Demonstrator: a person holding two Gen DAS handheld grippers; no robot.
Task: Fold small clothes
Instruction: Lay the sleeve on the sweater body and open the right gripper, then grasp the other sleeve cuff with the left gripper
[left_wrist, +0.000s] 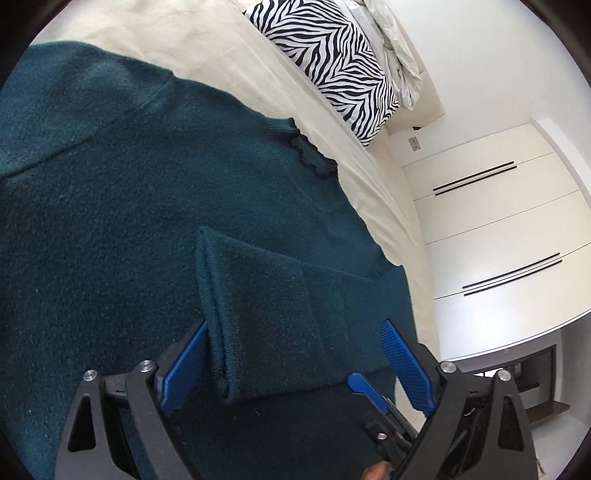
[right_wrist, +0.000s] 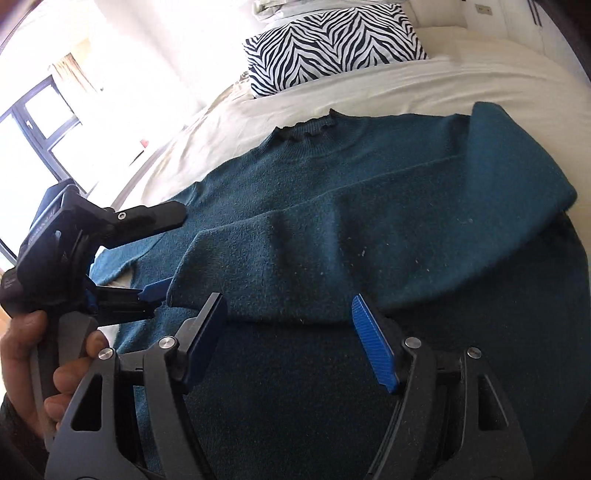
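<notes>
— Cream bedsheet (left_wrist: 229, 48) under everything, with the zebra pillow (left_wrist: 332, 62) at its far end. What does your left camera give you?

— Below that pillow the teal sweater (left_wrist: 110, 221) lies flat on the sheet, ruffled collar (left_wrist: 314, 157) toward the pillow. My left gripper (left_wrist: 295, 365) stands wide open, and the folded-in sleeve (left_wrist: 258, 295) lies loose between the blue pads, its cuff end (left_wrist: 221, 354) touching the left one (left_wrist: 184, 362). I hold nothing there.

— And the right camera?

— Same sweater (right_wrist: 369, 192), nearer me than the pillow (right_wrist: 332, 48). My right gripper (right_wrist: 291, 339) is open too, over the near edge of the sleeve (right_wrist: 295, 266) that lies across the body, not gripping it. The left gripper (right_wrist: 162, 254) sits at the cuff (right_wrist: 177, 288), with the person's hand (right_wrist: 40, 365) on its handle.

— What could go wrong?

— If I pull away carelessly, I judge a ribbed pad could catch the fuzzy knit and drag the sleeve off its fold. The far sleeve (right_wrist: 517, 155), bunched on the side away from the left gripper, could make the next fold lopsided.
</notes>
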